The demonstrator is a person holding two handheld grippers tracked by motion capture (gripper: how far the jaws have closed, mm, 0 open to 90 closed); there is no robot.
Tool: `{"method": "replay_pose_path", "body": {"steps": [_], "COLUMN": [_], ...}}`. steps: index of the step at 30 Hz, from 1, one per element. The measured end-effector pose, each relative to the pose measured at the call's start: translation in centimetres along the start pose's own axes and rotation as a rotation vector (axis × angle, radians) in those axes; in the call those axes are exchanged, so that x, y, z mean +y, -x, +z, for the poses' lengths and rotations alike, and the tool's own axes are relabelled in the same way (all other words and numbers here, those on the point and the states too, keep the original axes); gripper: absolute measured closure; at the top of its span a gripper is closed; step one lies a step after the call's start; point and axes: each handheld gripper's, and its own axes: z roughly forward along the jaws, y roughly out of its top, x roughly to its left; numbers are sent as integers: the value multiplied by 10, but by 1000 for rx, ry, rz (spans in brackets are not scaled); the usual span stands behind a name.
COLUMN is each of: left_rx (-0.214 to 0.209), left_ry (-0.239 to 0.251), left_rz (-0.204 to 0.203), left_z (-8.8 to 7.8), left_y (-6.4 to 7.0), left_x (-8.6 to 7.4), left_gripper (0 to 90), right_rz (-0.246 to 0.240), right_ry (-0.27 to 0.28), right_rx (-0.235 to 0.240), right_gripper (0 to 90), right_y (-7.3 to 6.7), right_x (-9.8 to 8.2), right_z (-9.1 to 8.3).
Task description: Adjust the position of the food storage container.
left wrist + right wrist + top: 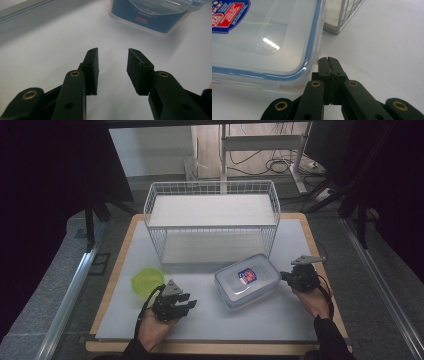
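The lidded plastic container (247,281) is found on the tabletop (210,320), near the middle, just in front of the white wire basket (212,220). The right tool (286,277) is set at the container's right edge with its jaws pressed together on nothing, apparently placed to push or steady the box. The left tool (190,303) is held apart on the left, jaws partly spread and empty, pointed toward the container. A green bowl (146,281) is noted just beyond it.
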Motion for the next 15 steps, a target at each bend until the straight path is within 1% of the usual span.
{"method": "replay_pose_path", "body": {"steps": [2,3,4,6,9,10,12,15], "left_rx": [-1,-3,2,9,22,26,32,27], "left_ry": [-1,-1,-3,-4,-11,-13,-15,-15], "left_rz": [0,-2,-5,-16,-29,-35,-47,-60], "left_z": [0,0,0,0,0,0,1,2], "left_y": [-1,-1,-2,-3,-6,-8,-11,-16], "left_x": [0,0,0,0,0,-1,-1,0], "left_gripper": [627,634,640,651,678,686,708,739], "right_rz": [-1,0,-10,-38,-84,-93,-112,-110], "right_ry": [-8,-16,-26,-44,-74,-77,-83,-80], "right_rx": [3,24,29,43,73,68,84,93], "right_gripper": [894,894,895,895,895,895,894,894], "right_y": [0,-2,-5,-15,-34,-41,-50,-59], "right_x": [0,-1,-1,-1,-2,-2,-1,0], "right_z": [0,-1,-1,1,4,4,4,5]}}
